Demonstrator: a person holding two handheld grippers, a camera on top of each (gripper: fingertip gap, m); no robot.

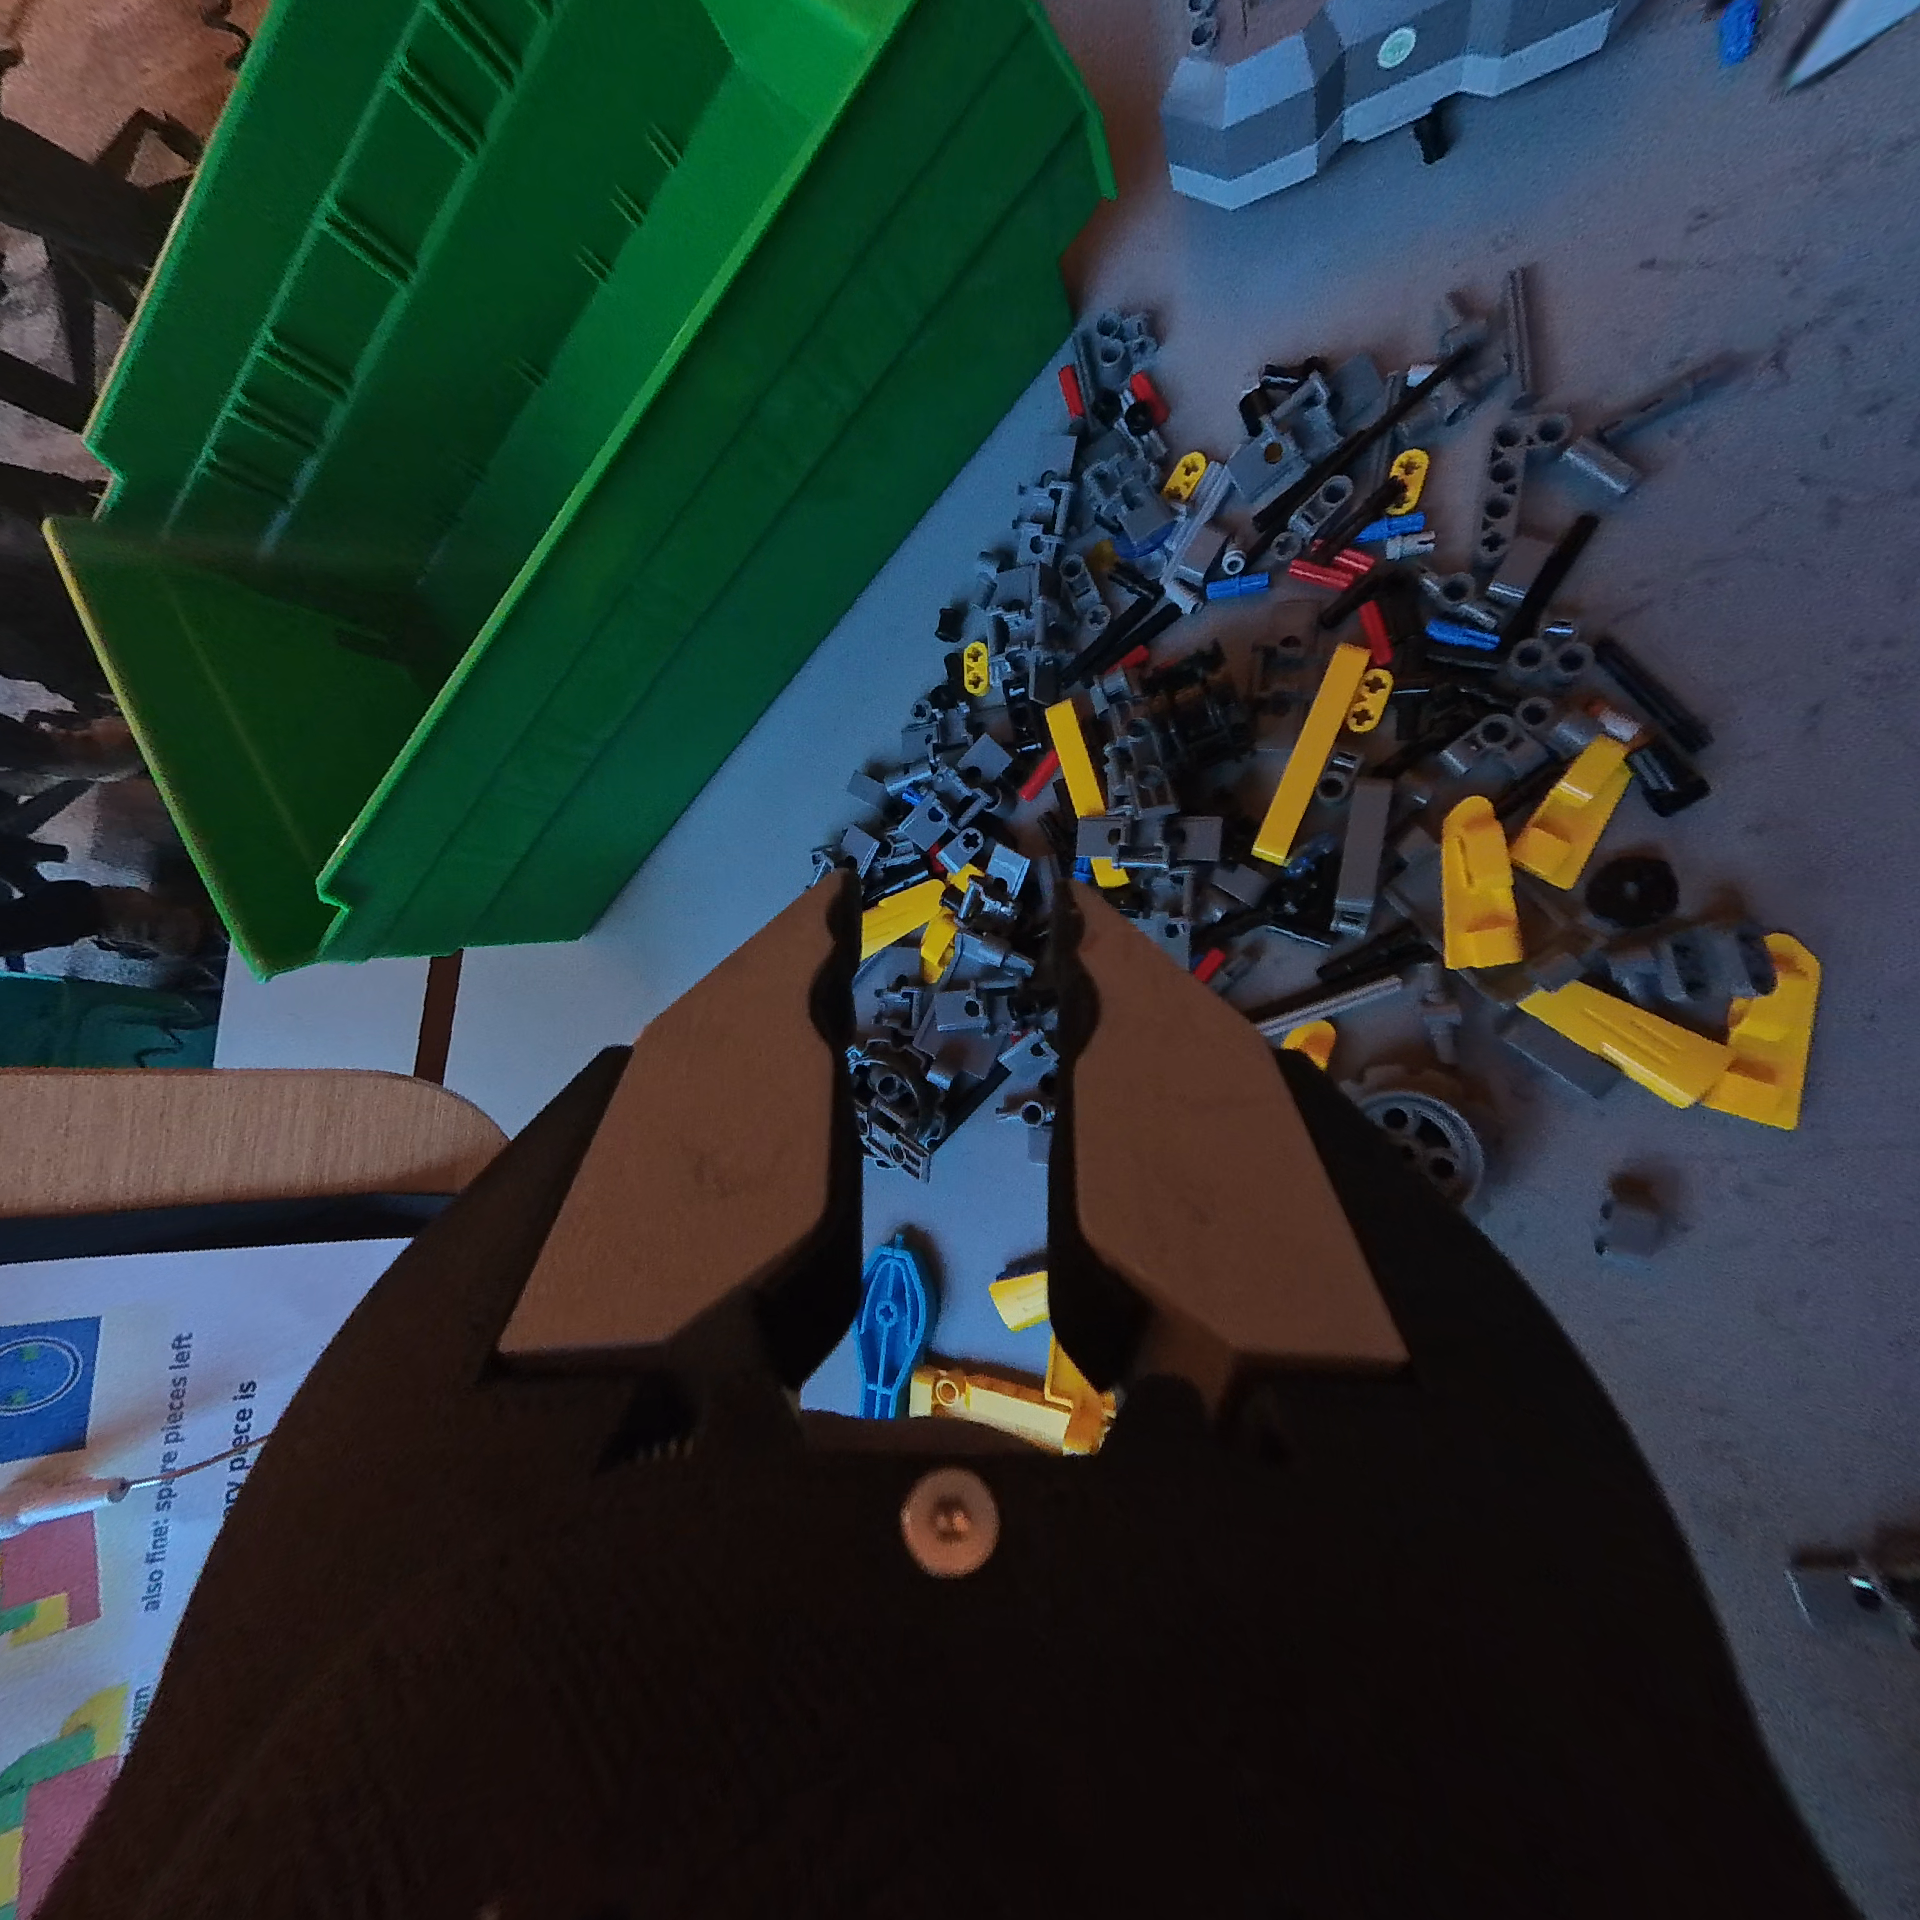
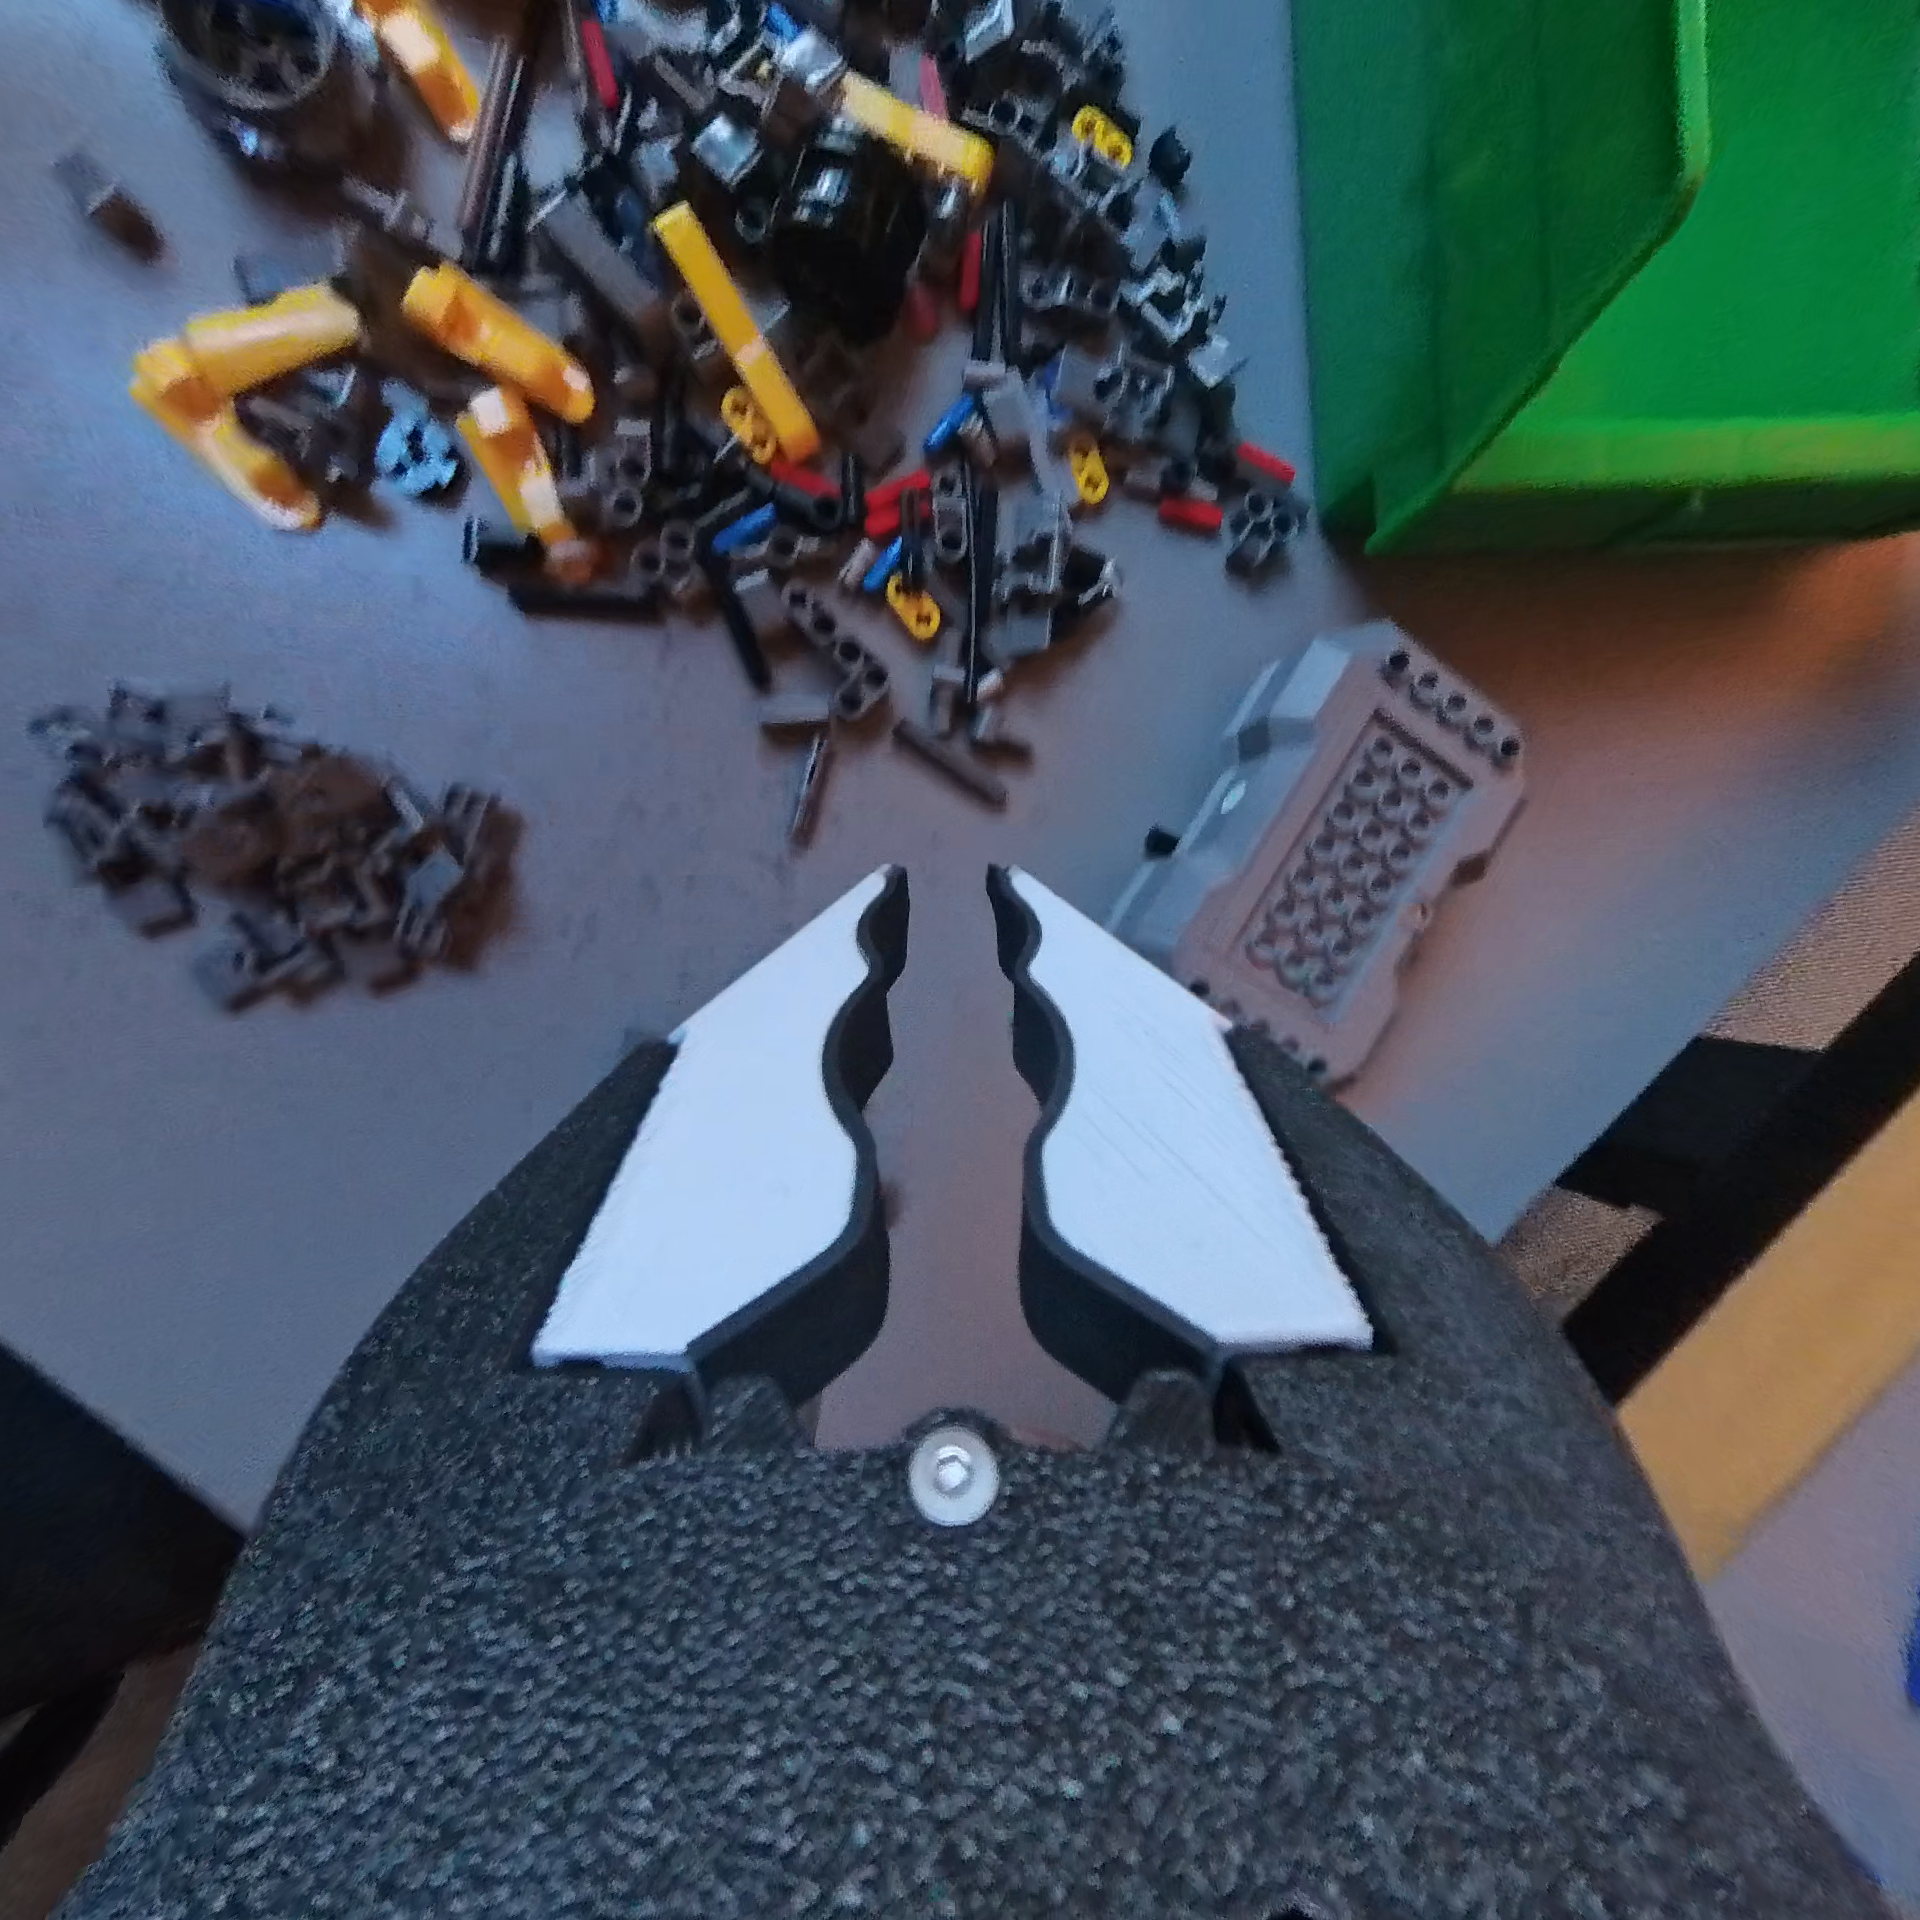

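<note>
Left gripper point(image 1: 951, 894) hung over the near edge of the main brick pile point(image 1: 1288, 727), jaws apart and empty — the gap framed small grey connectors, none of them pinched. The pile sprawled from 12 to 3 o'clock of the tips on the grey table point(image 1: 1714, 1351), probably tipped out loose so single pieces stay reachable. A green bin point(image 1: 582, 436) lay at 10 o'clock, tilted with its mouth towards the camera. A blue piece point(image 1: 888, 1314) sat under the jaws at 6 o'clock. Right gripper point(image 2: 945, 883) was likewise spread and held nothing, above bare table; a small dark heap point(image 2: 281, 842) lay at 9 o'clock, apart from the main pile, and a grey studded block point(image 2: 1340, 862) just beside the tips at 3 o'clock.
</note>
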